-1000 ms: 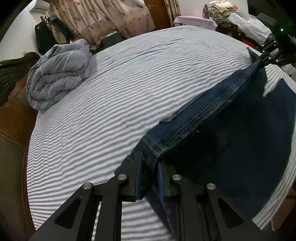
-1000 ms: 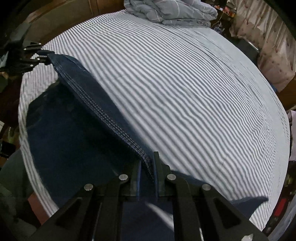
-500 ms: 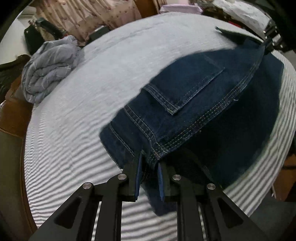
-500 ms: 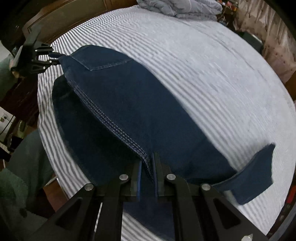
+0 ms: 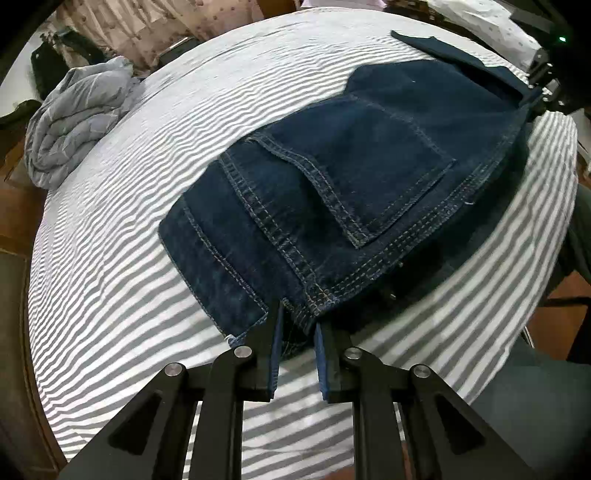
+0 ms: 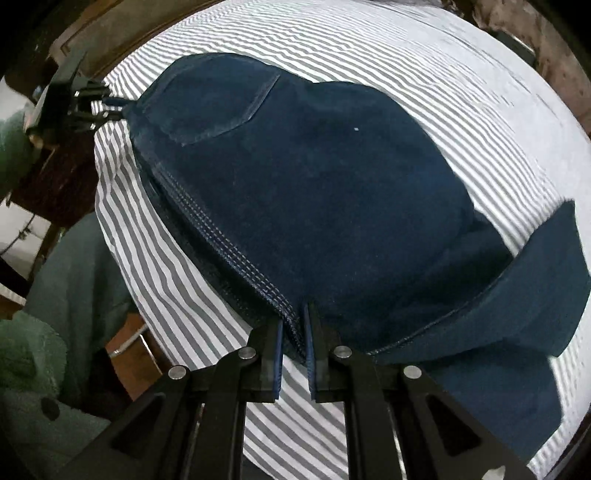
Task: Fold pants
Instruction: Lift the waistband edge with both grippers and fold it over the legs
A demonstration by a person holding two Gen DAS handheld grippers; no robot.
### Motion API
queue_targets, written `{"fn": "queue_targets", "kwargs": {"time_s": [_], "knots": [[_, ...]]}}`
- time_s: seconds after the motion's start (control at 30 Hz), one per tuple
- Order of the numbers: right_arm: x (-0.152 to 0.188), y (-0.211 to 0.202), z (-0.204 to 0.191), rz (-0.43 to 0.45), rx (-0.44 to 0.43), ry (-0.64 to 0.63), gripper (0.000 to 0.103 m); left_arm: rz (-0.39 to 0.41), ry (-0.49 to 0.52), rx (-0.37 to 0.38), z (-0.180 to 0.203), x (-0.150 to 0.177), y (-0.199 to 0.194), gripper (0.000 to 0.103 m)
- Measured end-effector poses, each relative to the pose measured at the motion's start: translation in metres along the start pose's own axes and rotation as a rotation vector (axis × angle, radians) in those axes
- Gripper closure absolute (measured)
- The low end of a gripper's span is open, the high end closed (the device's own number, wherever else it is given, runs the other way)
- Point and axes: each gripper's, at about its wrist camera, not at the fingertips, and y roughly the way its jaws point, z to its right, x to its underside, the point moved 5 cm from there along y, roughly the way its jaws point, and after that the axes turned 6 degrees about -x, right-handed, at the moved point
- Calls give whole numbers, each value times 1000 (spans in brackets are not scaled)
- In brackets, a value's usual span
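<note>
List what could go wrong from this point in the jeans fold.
1. The left gripper and right gripper pinch only the stitched edge of the jeans; it may slip out.
2. The loose leg end juts past the fold and could stay crooked.
3. The jeans lie near the edge of the striped bed; they might slide off.

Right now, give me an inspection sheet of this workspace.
Surface: striped bedsheet, mildly rippled.
Job's things: dark blue jeans lying on the sheet, back pocket up, one loose end flipped aside.
Clutter: bundled grey duvet at the bed's far corner.
Tools: left tool shut on the jeans' edge; right tool shut on the stitched seam.
Cables: nothing seen.
Surroundings: patterned curtains, wooden bed frame, green sleeve.
</note>
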Motion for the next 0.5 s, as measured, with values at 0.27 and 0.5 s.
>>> {"fn": "queue_targets", "kwargs": {"time_s": [0.27, 0.5], "knots": [[12, 25, 6, -38, -7, 26, 93, -17, 0, -10, 12, 8, 13, 83], [17, 48, 13, -41, 17, 79, 78, -68, 59, -44, 19, 0, 5, 81]]}}
